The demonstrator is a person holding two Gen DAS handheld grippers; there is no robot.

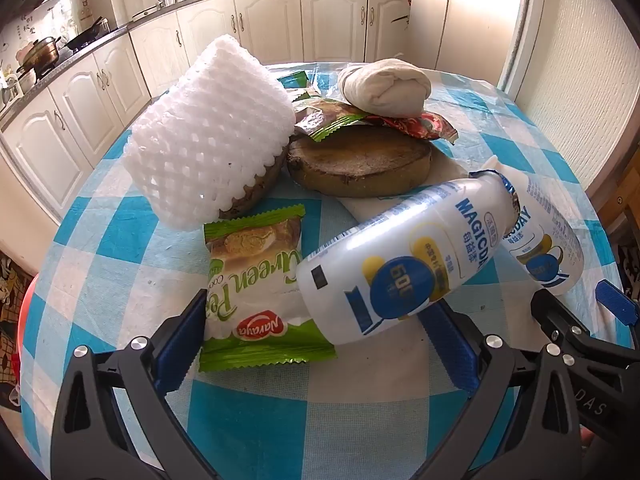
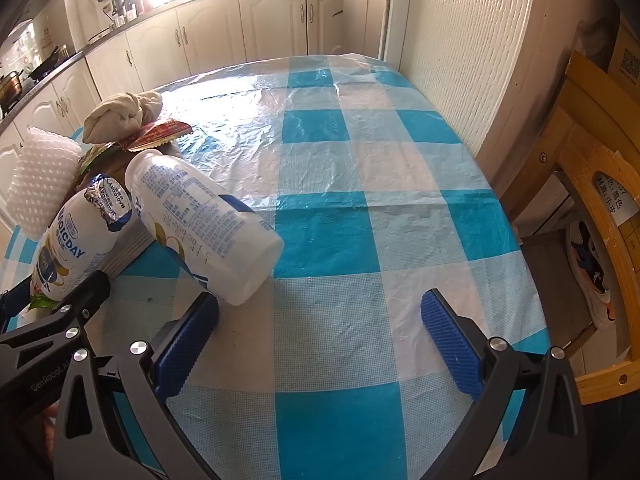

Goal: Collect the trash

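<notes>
In the left wrist view my left gripper (image 1: 316,340) is open just above the table. A green snack wrapper (image 1: 256,280) and the base of a lying white bottle (image 1: 400,256) lie between its jaws, and the pads press on neither. A second white bottle (image 1: 548,248) lies to the right. My right gripper (image 2: 320,340) is open over bare checked tablecloth (image 2: 360,168). The base of that second bottle (image 2: 208,232) lies just beyond its left pad. The first bottle (image 2: 76,240) shows further left.
Behind the bottles stand a white foam net (image 1: 208,132), a round wooden block (image 1: 360,164), a rolled cloth (image 1: 384,88) and red and green wrappers (image 1: 420,124). A wooden chair (image 2: 592,200) stands off the table's right edge. Kitchen cabinets (image 1: 264,20) line the far wall.
</notes>
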